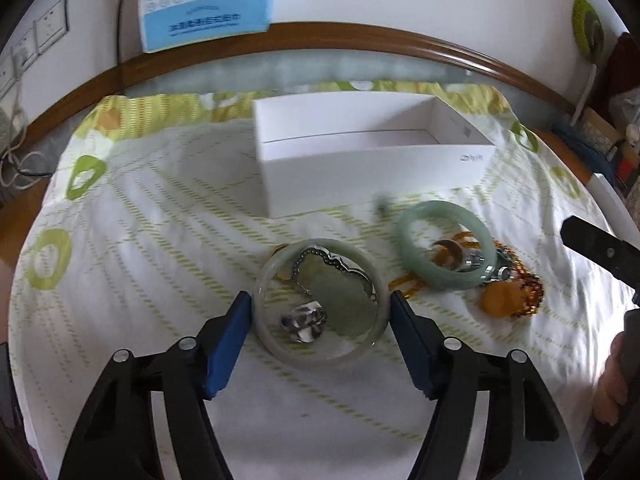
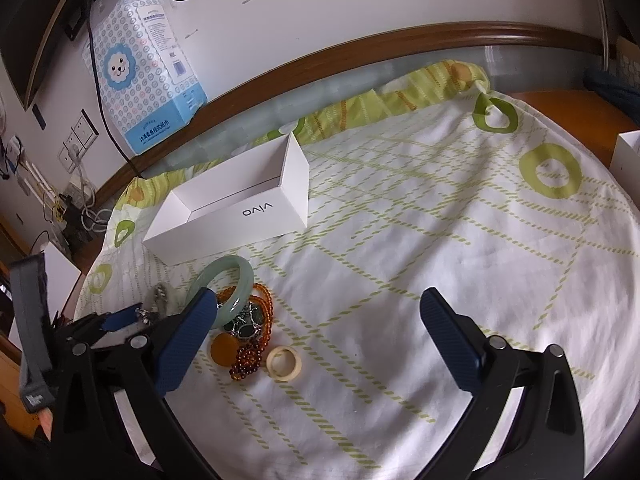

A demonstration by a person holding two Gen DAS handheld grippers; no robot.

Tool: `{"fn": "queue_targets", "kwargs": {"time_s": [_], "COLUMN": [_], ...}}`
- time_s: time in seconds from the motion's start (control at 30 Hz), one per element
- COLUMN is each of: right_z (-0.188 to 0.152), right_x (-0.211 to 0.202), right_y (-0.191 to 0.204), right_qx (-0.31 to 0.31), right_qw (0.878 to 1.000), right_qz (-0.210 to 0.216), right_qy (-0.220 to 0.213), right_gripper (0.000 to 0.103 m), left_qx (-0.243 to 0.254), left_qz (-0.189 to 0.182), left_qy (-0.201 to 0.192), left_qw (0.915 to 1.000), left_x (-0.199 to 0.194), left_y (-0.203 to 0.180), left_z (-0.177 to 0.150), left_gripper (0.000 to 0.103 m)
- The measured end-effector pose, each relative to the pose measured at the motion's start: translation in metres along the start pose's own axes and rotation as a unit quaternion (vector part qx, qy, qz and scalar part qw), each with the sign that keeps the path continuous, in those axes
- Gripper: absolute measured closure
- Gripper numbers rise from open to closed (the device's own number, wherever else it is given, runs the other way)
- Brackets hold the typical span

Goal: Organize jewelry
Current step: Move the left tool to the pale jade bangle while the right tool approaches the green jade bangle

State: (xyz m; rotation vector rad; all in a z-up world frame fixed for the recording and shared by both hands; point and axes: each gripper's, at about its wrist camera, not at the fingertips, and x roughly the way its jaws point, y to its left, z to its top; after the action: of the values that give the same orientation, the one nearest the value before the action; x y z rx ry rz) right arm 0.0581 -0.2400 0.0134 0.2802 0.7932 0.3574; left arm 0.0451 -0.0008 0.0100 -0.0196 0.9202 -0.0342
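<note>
My left gripper (image 1: 320, 300) has its blue pads pressed on both sides of a pale jade bangle (image 1: 320, 356). Seen through the bangle are a silver chain with a jade pendant (image 1: 336, 296) and a silver ring (image 1: 304, 320). To the right, a green jade bangle (image 1: 444, 280) (image 2: 224, 266) leans on a heap of amber beads (image 1: 528, 292) (image 2: 248, 356) with an amber disc (image 2: 224, 348). A cream ring (image 2: 282, 362) lies beside the heap. Behind stands an open white box (image 1: 372, 168) (image 2: 240, 208). My right gripper (image 2: 320, 300) is open over bare cloth.
A white cloth with green rings (image 2: 400, 240) covers a round table with a wooden rim (image 1: 360, 36). A blue tissue pack (image 2: 148, 80) leans on the wall behind. Sockets and cables (image 2: 80, 200) sit at the left, and another white box (image 2: 628, 160) at the right edge.
</note>
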Motion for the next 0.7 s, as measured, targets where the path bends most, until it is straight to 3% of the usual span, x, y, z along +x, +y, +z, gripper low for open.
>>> {"fn": "queue_targets", "kwargs": {"time_s": [0.43,0.7], "right_z": [-0.005,-0.012], "right_x": [0.003,0.002], "right_y": [0.020,0.036], "right_qx": [-0.055,-0.106], "right_qw": [0.998,0.994], "right_qz": [-0.016,-0.034], "right_qy": [-0.001,-0.014], "right_gripper": [0.004,0.004], "left_qx": [-0.018,-0.023], "left_qz": [-0.025,-0.042], "left_qy": [-0.003,-0.023], "left_qw": [0.9995,0.9986], "left_x": [-0.001,-0.012], "left_y": [0.007,0.007], "left_z": [-0.002,-0.003], "left_gripper": [0.034,0.034]}}
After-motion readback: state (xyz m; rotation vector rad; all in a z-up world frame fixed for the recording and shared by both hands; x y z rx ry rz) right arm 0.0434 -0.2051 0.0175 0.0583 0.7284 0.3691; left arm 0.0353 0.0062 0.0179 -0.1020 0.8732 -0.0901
